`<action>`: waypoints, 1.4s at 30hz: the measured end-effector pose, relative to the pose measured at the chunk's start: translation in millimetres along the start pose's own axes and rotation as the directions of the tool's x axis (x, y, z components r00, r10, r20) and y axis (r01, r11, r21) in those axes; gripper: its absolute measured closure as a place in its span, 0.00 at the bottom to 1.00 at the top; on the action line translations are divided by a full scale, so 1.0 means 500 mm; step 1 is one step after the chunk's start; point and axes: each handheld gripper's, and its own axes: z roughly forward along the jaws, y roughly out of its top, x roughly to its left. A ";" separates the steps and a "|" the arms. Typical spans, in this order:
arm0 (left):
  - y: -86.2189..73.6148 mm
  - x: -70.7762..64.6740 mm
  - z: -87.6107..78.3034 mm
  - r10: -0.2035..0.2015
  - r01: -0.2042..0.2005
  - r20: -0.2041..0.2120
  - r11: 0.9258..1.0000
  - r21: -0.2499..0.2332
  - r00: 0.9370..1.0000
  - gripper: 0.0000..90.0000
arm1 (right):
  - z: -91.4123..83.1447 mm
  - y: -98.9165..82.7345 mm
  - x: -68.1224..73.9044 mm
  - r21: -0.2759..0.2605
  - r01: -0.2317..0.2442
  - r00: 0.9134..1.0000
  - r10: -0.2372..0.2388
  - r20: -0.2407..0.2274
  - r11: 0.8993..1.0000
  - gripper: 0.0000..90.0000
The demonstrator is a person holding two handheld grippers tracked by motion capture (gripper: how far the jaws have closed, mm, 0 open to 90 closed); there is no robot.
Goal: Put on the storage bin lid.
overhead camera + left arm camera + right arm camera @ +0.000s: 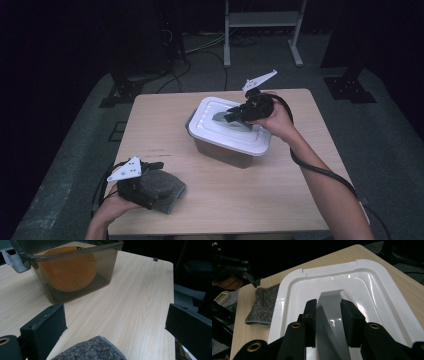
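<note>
A smoky see-through box [225, 152] stands mid-table with an orange fruit [68, 268] inside. A white lid [220, 131] lies over it, slightly tilted; I cannot tell whether it is seated. My right gripper [232, 116] is shut on the lid's grey handle [329, 302], with the black pads [310, 315] pressed on both sides. At the front left my left gripper [152, 186] stands open, its jaws wide either side of a grey folded cloth [162, 189] on the table. The cloth's edge [92, 350] shows between the left jaws.
The wooden table [250, 200] has bare room at the front right and along its left side. A grey latch [15, 261] hangs at the box's rim. A white metal frame [262, 30] and dark stands [350, 85] sit on the floor behind the table.
</note>
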 end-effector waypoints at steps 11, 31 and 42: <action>0.000 0.000 -0.002 -0.001 0.001 0.000 1.000 -0.004 1.000 0.03 | 0.023 0.000 -0.023 0.006 -0.007 1.000 0.007 0.009 1.000 0.73; 0.002 0.001 -0.003 0.002 -0.002 0.003 1.000 -0.005 1.000 0.03 | 0.061 0.002 -0.035 0.034 -0.004 1.000 0.003 0.024 0.999 0.73; 0.002 0.001 -0.004 0.000 0.000 0.002 1.000 -0.006 1.000 0.03 | 0.072 0.002 -0.039 0.019 -0.011 1.000 0.011 0.023 1.000 0.73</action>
